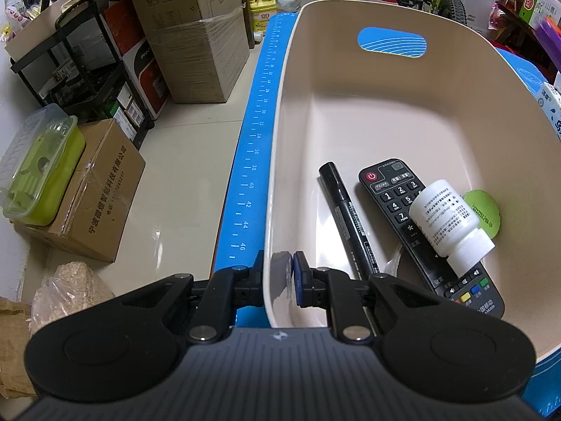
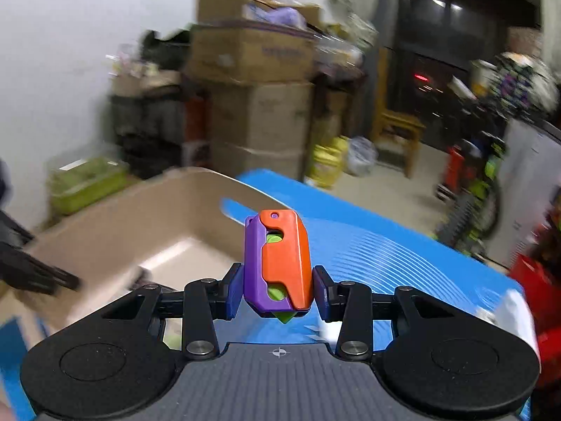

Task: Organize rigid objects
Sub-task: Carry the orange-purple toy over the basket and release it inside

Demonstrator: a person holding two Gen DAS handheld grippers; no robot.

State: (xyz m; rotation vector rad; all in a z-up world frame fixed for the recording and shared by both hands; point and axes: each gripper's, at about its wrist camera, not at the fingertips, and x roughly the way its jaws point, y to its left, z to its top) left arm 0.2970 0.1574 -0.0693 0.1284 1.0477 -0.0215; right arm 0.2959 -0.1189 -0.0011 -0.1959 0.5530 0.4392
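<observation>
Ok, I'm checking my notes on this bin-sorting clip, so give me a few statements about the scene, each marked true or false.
1. The left gripper is clamped on the rim of the beige bin. True.
2. The right gripper holds the white bottle. False: it holds an orange and purple toy; the white bottle lies in the bin.
3. A black marker lies in the bin beside a black remote. True.
4. The white bottle stands upright on the bin floor. False: it lies on its side across the remote.
5. The bin is empty. False: the marker, remote, bottle and a green round thing are inside.
</observation>
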